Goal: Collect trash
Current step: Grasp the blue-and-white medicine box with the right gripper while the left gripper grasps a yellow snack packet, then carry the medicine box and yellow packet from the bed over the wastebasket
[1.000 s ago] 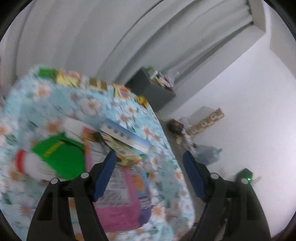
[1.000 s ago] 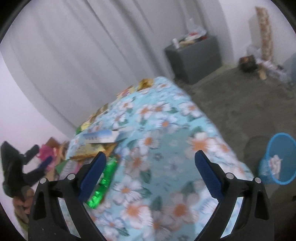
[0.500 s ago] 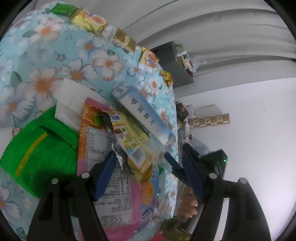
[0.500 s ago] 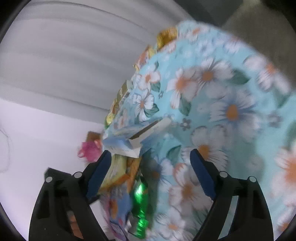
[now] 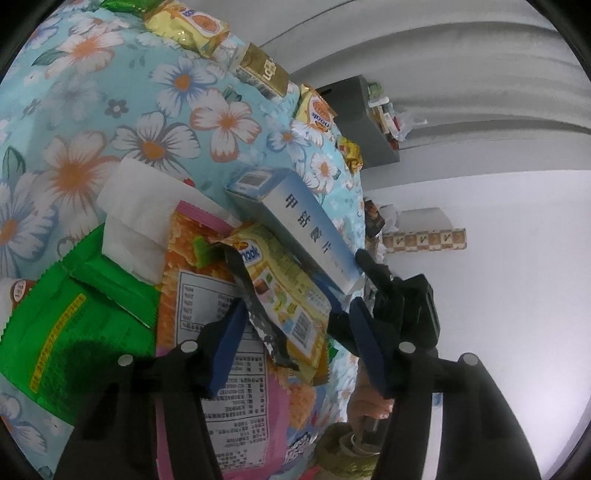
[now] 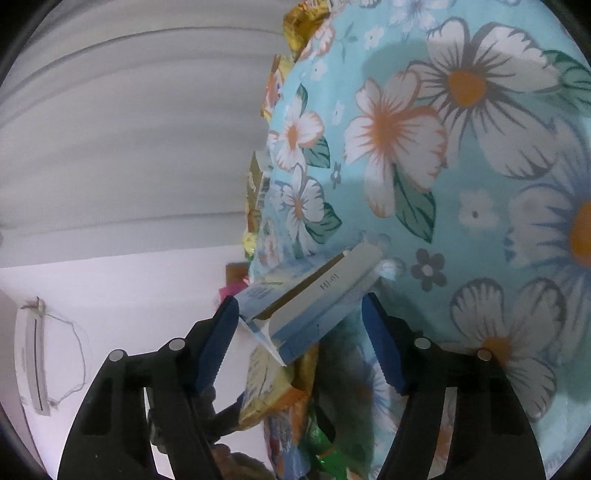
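We see the left gripper low over a heap of trash on the flowered tablecloth; its jaws have just been closing and stand part open astride the torn yellow snack wrapper, whose dark torn edge runs close along the left blue pad, though we cannot tell whether either pad touches it; nothing looks clamped. Under that wrapper lies an orange and pink packet, and to its left a green wrapper with a folded white tissue lying partly over it. A blue and white carton rests slantwise across the far side of the yellow wrapper, its right end jutting towards the right gripper, which a hand holds at the table's right edge.

From the right wrist we see the right gripper with jaws that have just been closing and are part open around the near end of the same carton; the left pad lies just beside the carton's corner, the right pad stands apart from it. Further snack packets lie along the far edge of the cloth.
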A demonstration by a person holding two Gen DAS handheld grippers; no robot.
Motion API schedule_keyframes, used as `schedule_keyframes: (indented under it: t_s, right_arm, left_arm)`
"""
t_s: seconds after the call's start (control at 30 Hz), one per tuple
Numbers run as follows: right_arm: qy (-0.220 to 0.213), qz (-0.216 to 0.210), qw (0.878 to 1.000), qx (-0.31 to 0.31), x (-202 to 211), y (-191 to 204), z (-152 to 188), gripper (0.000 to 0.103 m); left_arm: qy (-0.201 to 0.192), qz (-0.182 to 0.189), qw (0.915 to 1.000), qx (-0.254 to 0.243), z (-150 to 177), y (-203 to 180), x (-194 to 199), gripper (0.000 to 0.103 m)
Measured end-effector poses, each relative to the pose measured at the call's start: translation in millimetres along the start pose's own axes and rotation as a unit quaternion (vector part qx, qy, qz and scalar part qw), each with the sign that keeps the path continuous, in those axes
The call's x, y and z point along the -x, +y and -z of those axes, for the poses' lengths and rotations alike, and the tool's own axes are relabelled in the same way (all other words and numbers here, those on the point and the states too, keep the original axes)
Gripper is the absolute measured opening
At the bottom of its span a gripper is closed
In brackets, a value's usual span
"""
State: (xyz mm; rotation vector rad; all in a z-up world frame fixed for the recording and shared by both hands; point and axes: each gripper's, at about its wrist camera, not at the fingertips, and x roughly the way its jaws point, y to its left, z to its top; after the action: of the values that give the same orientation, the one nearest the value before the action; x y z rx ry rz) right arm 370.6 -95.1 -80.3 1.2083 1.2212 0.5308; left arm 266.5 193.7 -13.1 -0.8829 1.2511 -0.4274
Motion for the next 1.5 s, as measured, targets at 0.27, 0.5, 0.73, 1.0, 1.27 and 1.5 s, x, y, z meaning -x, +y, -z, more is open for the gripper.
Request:
schedule_keyframes:
  t_s: [0.27,0.5,0.73,1.0,1.27,1.5]
  right_arm:
    - [0.006,-0.019,1.0,-0.015,2,-4,-6,0.052]
    - [0.011,-0.036,0.999,-0.028,15,-11,-2,0.043]
    - [-0.002,-0.06,0.998,-0.026,40,-9,6,0.04]
    - [-0.021,-0.082,0.996,-0.006,95,-9,35,0.037]
    - [-0.082,-0.049,0.995,0.015,193,-42,106,0.035]
    - [-0.166,0.081,0.983,0.024,264,-81,182,0.029]
  left_arm:
    - [0.013,-0.062,0.9972,-0.04,-3,-9,-14,0.032]
    - [0.003,-0.065,0.9954,-0.071,4,-12,-12,0.007]
    - [-0.032,-0.062,0.9905,-0.119,15,-32,5,0.0]
    - [-0.05,-0.047,0.9781,-0.196,55,-64,27,0.0]
    - [-0.016,-0.035,0.9538,-0.298,141,-91,16,0.0]
    - [0.027,-0.081,0.9207,-0.381,205,-90,-23,0.0]
